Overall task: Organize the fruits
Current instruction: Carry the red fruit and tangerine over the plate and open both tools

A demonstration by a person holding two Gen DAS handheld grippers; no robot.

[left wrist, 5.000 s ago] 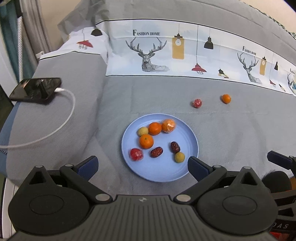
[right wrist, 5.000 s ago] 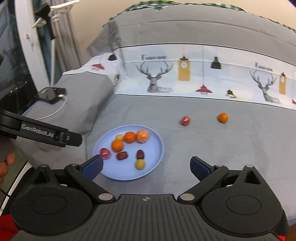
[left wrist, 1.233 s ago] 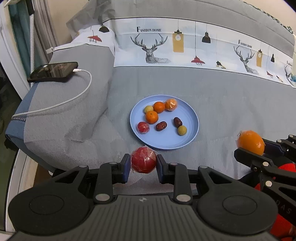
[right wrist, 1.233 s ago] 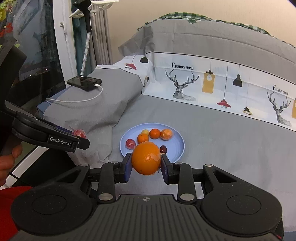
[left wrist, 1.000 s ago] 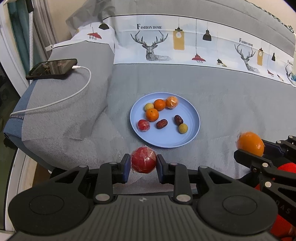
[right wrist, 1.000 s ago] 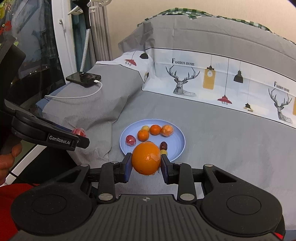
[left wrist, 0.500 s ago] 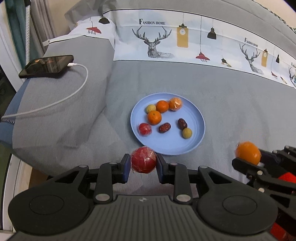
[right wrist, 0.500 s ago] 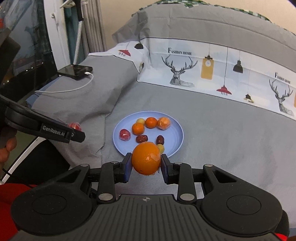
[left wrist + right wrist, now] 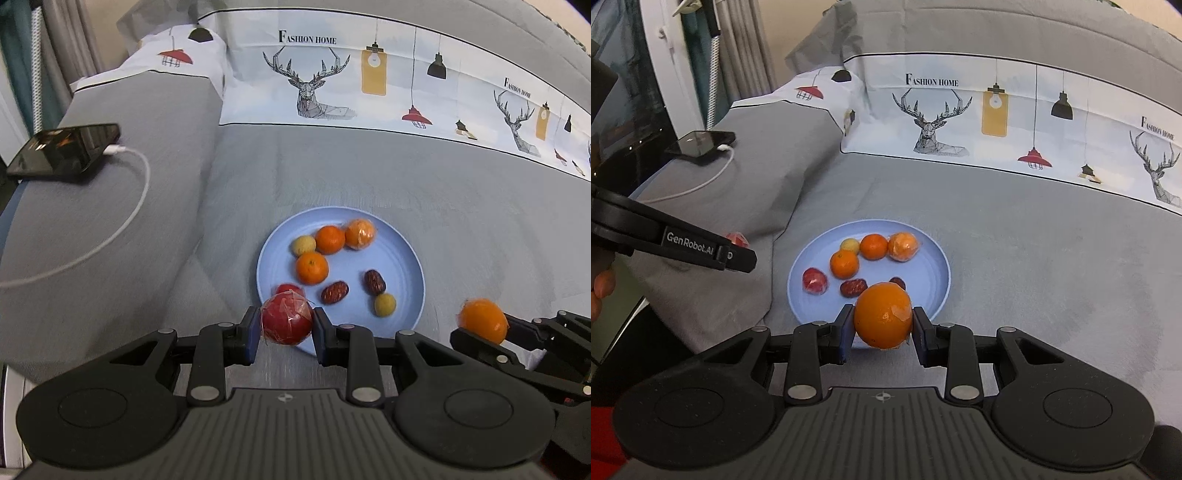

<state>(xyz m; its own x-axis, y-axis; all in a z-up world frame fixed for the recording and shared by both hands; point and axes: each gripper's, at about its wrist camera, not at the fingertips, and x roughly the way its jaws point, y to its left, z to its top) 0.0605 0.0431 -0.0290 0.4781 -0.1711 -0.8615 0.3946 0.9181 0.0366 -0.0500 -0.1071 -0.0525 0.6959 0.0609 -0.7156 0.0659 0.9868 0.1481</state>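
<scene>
A light blue plate lies on the grey bedspread and also shows in the right wrist view. It holds several small fruits: oranges, two dates, yellow fruits and a wrapped red one. My left gripper is shut on a wrapped red fruit just above the plate's near left rim. My right gripper is shut on an orange over the plate's near rim; this orange also shows in the left wrist view, right of the plate.
A black phone on a white charging cable lies on the raised grey fold at the left. A printed pillowcase with deer and lamps lies behind the plate. The bed edge drops off at the near left.
Both grippers have moved forward and down toward the plate, each still holding its fruit. The plate now sits closer and larger in both views.
</scene>
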